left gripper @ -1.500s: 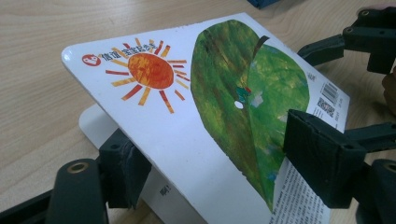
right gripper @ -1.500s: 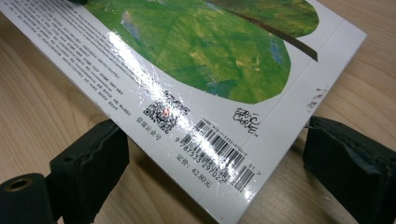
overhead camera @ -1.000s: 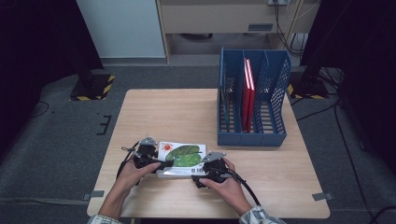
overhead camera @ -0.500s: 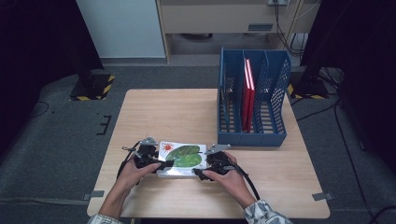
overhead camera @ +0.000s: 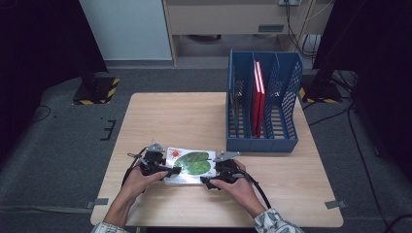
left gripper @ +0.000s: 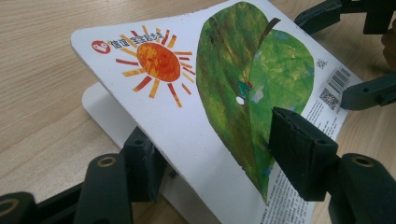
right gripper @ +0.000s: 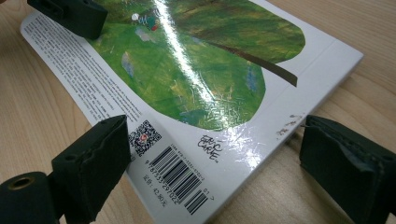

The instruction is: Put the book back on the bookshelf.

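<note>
**A Picture Book Between Two Grippers**

Where the two hands meet, a light wooden table [overhead camera: 194,121] stands on a grey carpet floor [overhead camera: 63,145], with dark stands at both sides of the room. A blue file rack [overhead camera: 262,111] sits on the table well beyond the right gripper [overhead camera: 219,178], and red folders [overhead camera: 257,97] stand upright in it. Nothing lies between the grippers and the rack.

A picture book [overhead camera: 190,165] lies on the table between the two grippers. Its glossy back cover shows a big green leaf [left gripper: 252,88], an orange sun [left gripper: 156,63] and a barcode [right gripper: 180,179].

The left gripper [overhead camera: 167,171] has been closing its jaws. One black pad sits on top of the lifted cover and the other sits under it, so the thin, stiff cover tilts up off the white pages. It looks like a pinch, but a tight press cannot be told for sure.

The right gripper has been opening. Its rough black pads [right gripper: 91,158] stand wide at each side of the book's thick barcode corner, and the far one is clearly apart from it.
</note>
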`<state>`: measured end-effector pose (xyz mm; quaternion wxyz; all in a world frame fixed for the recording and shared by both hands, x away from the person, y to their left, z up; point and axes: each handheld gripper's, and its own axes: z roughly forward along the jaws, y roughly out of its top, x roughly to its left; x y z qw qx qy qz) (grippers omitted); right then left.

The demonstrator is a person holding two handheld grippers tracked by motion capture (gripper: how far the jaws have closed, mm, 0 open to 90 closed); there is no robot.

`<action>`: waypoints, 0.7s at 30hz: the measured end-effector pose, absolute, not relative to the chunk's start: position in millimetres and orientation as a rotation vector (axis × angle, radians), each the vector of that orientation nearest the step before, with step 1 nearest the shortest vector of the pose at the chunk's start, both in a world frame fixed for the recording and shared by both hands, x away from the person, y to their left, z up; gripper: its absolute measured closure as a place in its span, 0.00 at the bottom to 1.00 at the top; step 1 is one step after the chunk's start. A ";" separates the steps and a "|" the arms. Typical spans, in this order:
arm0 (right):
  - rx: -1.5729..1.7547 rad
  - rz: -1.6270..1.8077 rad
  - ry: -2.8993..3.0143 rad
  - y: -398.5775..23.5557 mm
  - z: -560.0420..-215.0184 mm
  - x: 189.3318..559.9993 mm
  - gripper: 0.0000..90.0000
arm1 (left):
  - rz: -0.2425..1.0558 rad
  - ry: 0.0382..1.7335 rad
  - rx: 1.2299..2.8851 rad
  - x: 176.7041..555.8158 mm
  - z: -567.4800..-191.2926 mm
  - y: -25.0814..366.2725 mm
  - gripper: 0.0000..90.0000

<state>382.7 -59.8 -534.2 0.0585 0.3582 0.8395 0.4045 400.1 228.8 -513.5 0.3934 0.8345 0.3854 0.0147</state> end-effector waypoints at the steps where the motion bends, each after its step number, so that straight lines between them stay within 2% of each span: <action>1: 1.086 1.228 2.543 -59.8 -534.3 382.4 0.09 | 0.041 0.973 2.121 399.5 -513.4 228.5 0.42; 13: 1.065 1.237 2.536 -58.8 -536.0 382.5 0.08 | 0.011 0.905 2.117 395.9 -510.8 231.7 0.55; 21: 1.061 1.231 2.548 -58.5 -534.9 382.1 0.08 | 0.035 0.887 2.131 392.9 -509.0 229.9 0.57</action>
